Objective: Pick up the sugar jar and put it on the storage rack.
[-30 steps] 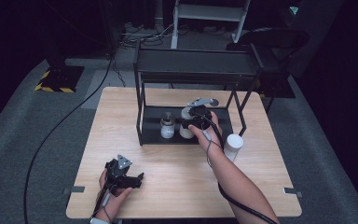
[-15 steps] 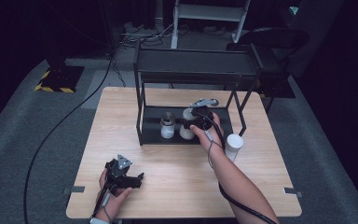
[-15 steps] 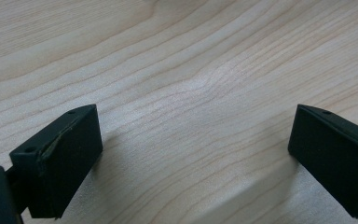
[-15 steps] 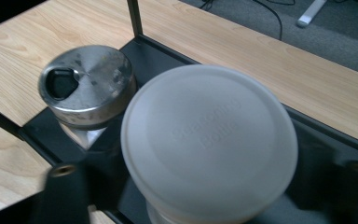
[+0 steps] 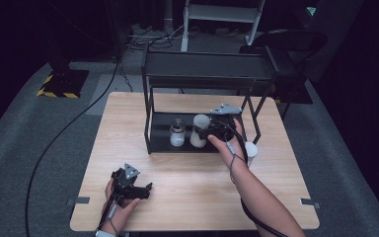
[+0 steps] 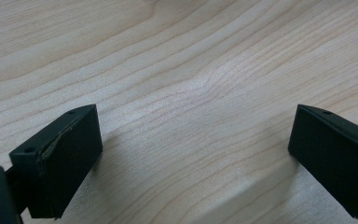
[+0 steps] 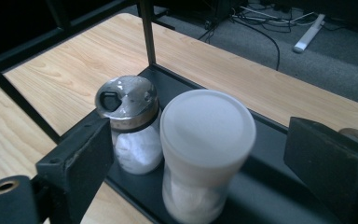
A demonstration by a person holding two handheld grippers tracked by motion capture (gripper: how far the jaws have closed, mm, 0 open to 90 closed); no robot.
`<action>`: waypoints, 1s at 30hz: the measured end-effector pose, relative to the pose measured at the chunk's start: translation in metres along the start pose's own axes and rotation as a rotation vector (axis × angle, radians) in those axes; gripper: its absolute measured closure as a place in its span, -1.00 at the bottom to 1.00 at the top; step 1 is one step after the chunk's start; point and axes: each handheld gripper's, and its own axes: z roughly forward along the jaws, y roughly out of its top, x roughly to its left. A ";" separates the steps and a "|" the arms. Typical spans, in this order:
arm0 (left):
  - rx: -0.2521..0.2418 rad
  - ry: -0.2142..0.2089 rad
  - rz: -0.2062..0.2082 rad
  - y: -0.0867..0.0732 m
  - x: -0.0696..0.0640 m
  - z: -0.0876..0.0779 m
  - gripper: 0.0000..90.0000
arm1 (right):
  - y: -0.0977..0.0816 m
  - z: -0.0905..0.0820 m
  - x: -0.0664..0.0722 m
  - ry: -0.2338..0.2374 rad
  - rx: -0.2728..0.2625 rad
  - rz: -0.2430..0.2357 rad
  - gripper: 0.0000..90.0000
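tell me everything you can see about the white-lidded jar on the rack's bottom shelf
The white-lidded jar is a clear, plastic-looking cylinder with a wide, flat, frosted white lid, holding white powder. It stands upright on the lower shelf of the black rack, close beside a smaller metal-capped shaker; whether they touch is unclear. The right gripper sits level with it, jaws having just opened and now standing clear on both sides, so nothing grips it.
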 end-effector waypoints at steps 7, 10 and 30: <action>0.001 0.000 -0.001 0.000 0.000 0.000 -0.94 | -0.008 -0.028 0.003 0.004 -0.021 -0.010 -0.83; 0.000 0.000 -0.002 0.000 0.000 0.000 -0.94 | -0.011 -0.039 0.004 0.007 -0.024 -0.020 -0.83; 0.002 0.001 -0.001 0.001 0.000 0.001 -0.95 | -0.032 -0.096 0.000 -0.013 -0.050 -0.037 -0.90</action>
